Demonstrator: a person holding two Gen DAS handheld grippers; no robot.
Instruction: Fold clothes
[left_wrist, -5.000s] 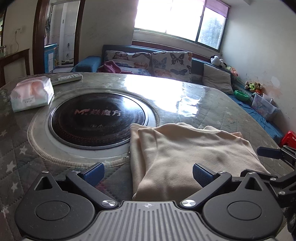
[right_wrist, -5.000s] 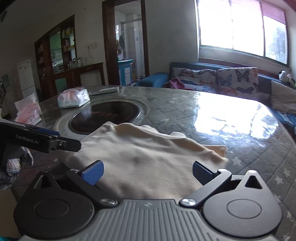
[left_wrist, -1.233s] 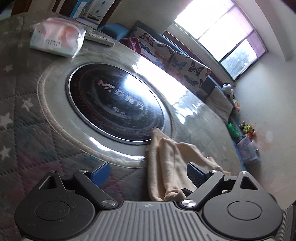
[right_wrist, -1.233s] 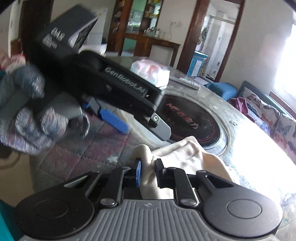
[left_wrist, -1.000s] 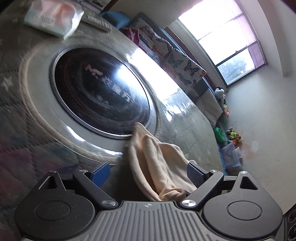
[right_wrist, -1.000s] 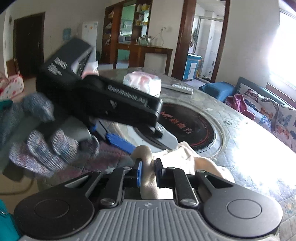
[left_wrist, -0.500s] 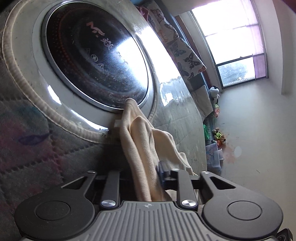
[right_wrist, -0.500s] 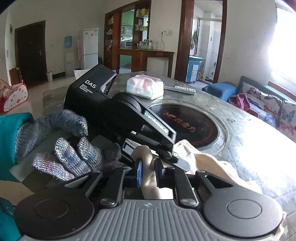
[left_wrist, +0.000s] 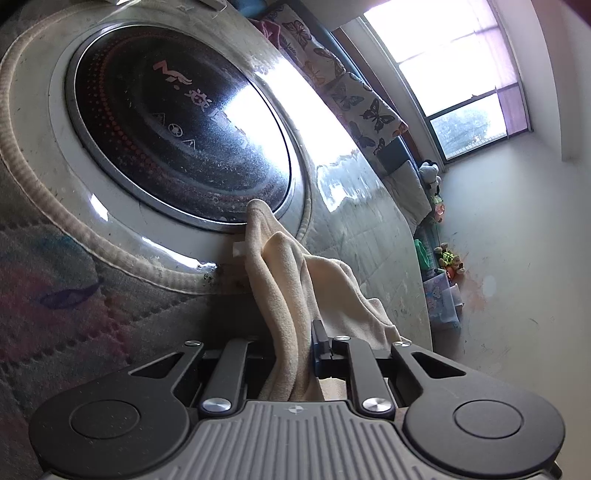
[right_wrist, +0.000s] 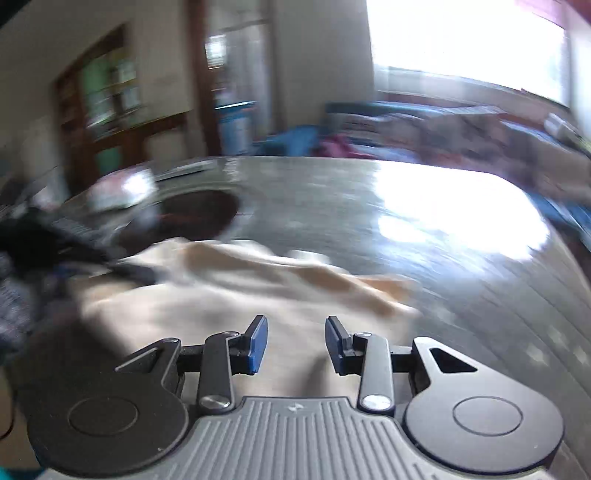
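Note:
A cream garment (left_wrist: 295, 280) lies bunched on the round table, its far corner touching the black cooktop rim. My left gripper (left_wrist: 293, 343) is shut on a thick fold of the garment near its front edge. In the blurred right wrist view the cream garment (right_wrist: 240, 295) spreads across the table below my right gripper (right_wrist: 295, 343), which is open with a narrow gap and holds nothing. The left gripper's dark body (right_wrist: 44, 240) shows blurred at the left.
A round black induction cooktop (left_wrist: 177, 129) is set into the quilted table (left_wrist: 55, 295). A tissue pack (right_wrist: 122, 190) lies beyond it. A sofa with butterfly cushions (left_wrist: 354, 99) and a window stand behind the table.
My right gripper has let go of the garment, opened and swung right over the cloth. My left gripper stays shut on the fold and has tilted a little.

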